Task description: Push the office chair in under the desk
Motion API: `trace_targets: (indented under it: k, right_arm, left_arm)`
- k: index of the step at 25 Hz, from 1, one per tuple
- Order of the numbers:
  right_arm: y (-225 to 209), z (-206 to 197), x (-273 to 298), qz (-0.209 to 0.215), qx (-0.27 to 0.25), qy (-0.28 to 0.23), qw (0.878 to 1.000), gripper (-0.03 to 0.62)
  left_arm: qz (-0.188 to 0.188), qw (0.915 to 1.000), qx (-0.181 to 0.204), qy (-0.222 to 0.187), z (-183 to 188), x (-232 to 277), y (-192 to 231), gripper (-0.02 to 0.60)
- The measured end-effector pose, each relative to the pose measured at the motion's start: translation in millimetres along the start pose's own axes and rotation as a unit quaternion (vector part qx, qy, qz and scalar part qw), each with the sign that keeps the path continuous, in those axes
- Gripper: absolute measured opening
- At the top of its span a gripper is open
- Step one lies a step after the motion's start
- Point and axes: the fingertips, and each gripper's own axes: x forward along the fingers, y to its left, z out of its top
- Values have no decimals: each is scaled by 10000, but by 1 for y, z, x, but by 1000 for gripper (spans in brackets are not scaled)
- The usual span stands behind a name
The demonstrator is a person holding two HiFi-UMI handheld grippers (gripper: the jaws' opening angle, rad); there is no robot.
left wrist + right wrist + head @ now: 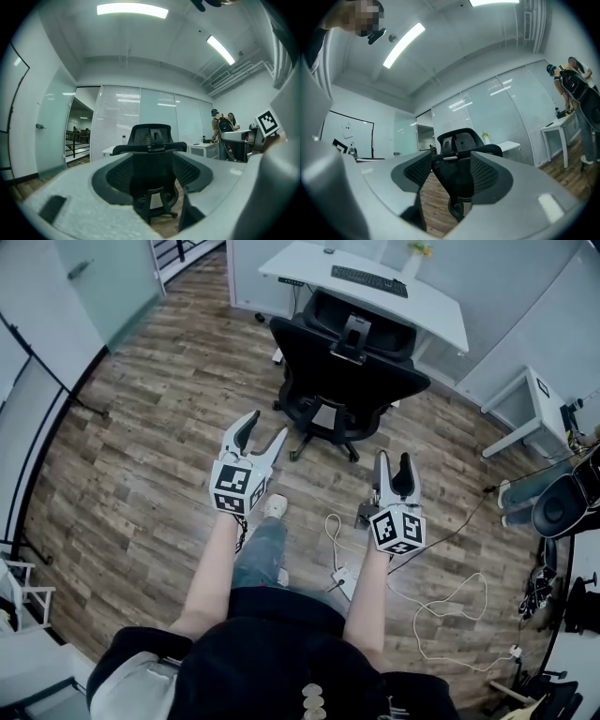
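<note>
Chair [349, 381] stands upright at upper centre, backrest toward us, seat facing the white desk [431, 306] at the top edge. We hold the left gripper [266, 427] and right gripper [394, 463] at lower centre, both with jaws wide and empty, apart from the chair. Wood-plank floor [159, 446], glass walls [154, 117] around.

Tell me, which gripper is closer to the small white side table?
Right. In the head view the right gripper hangs left of the side table; the left gripper is farther left still.
</note>
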Motion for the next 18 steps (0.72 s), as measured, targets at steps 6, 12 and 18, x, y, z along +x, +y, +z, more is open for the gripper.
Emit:
trace_targets:
  k: [6,12,18]
  right_arm:
    - [-23,-2,64,-99,-54,-99,9999,247]
    - [-40,-9,135,-219,-27,-124,9997,247]
    - [-60,0,191,-404,-37,-147,9991,247]
  left_arm:
    - [-109,9999,71,-58,3,67,30,247]
    - [-288,9995,131,38,-3,140,63,247]
    - [-439,9985,303,77,11,207,82,247]
